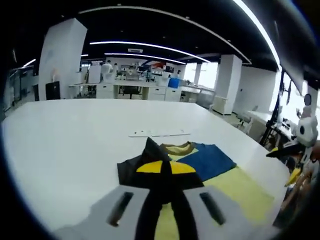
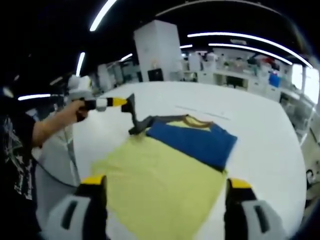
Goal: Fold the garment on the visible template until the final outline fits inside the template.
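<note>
Clamped on the black sleeve (image 1: 150,150) of the garment (image 2: 190,142) with the left gripper (image 1: 161,172), cloth pinched between closed jaws and held up off the white table (image 1: 75,135). Kept the right gripper (image 2: 166,182) spread wide above the yellow hem (image 2: 150,205) — nothing between its jaws. Left the rest of the garment flat near mid-table, blue and yellow panels up. Risked, by this reading, dragging the whole body sideways if carried across with the hem unpinned — or slipping the thin sleeve from the jaws mid-fold, giving a crooked crease and too wide an outline.
</note>
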